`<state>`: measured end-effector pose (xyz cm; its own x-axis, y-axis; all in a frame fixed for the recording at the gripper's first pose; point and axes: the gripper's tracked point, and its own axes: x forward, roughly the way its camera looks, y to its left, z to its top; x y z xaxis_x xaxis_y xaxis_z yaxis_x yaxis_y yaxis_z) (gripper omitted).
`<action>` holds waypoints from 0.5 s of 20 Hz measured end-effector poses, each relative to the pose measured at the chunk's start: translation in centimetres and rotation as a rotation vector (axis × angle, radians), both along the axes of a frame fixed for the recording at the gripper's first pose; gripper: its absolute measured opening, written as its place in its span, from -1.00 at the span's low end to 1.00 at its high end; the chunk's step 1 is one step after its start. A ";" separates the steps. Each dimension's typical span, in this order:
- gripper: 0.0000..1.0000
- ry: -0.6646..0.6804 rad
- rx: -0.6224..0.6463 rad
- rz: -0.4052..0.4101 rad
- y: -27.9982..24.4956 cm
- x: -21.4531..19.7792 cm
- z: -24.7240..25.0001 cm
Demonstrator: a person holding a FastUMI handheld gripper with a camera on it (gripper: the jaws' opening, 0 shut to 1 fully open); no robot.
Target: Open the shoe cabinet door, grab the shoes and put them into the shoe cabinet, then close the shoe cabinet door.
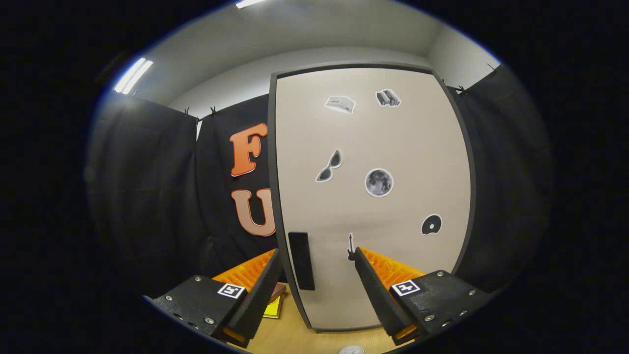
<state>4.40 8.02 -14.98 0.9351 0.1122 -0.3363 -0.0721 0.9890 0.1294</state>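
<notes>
A tall beige shoe cabinet door with a dark frame stands closed straight ahead, dotted with small stickers. Its dark rectangular handle sits low on the door's left edge. My gripper is open, held a short way in front of the door. The handle lies in the gap between the fingers, nearer the left finger; the right finger is in front of the door's lower middle. Neither finger touches the handle or the door. Nothing is held.
The cabinet stands on a light wooden surface. A yellow and a brown flat object lie on it behind the left finger. A small round grey thing lies on the wood just below the fingers. Black cloth walls hang on both sides.
</notes>
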 end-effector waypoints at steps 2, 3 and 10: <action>0.82 0.033 0.001 0.014 1.1 1.0 -1.9; 0.80 0.047 -0.004 0.015 1.5 1.6 -2.9; 0.62 0.130 -0.047 -0.010 2.9 5.1 -8.7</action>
<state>9.51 10.95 -23.68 0.8843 0.0844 -0.4593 -0.0480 0.9948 0.0903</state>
